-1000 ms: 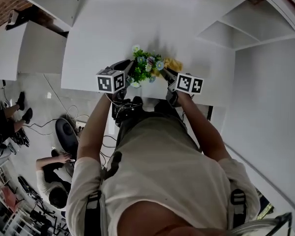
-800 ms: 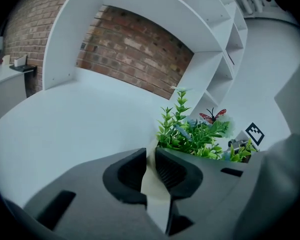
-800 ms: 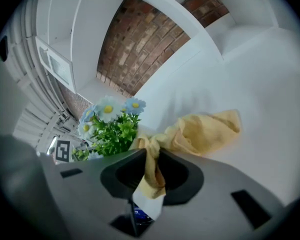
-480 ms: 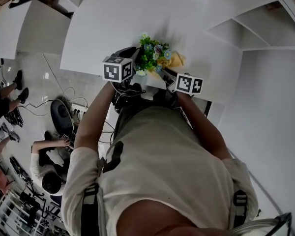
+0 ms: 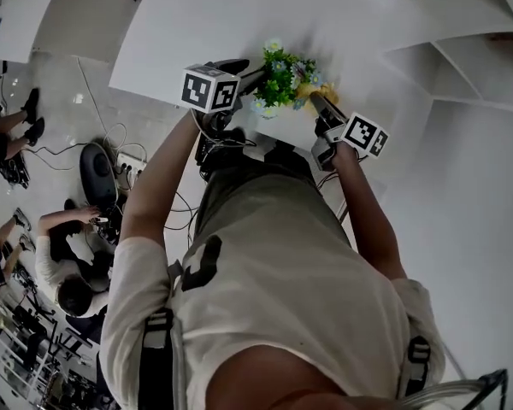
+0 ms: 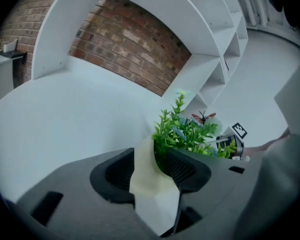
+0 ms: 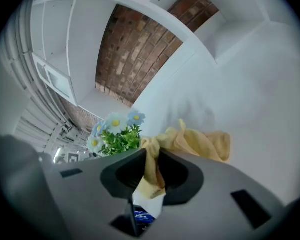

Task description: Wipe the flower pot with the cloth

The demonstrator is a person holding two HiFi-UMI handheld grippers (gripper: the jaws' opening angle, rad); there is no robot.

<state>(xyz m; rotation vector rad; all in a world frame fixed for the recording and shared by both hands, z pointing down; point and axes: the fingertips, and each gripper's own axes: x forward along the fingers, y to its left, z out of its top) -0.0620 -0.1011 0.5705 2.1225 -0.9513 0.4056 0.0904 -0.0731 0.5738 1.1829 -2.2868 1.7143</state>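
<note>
Flower pot (image 6: 151, 189), lower centre of frame: between left gripper (image 6: 149, 158) jaws, which have just been opening. Right gripper (image 7: 152, 159) pinches yellow cloth (image 7: 205, 144).

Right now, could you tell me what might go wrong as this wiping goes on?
1. The left hand-held gripper has just been opening its jaws, with the wall of the flower pot between them; near the table edge, the unsteadied pot may tip under a push.
2. The right hand-held gripper pinches the cloth by a fold; its trailing part could snag the flowers.
</note>
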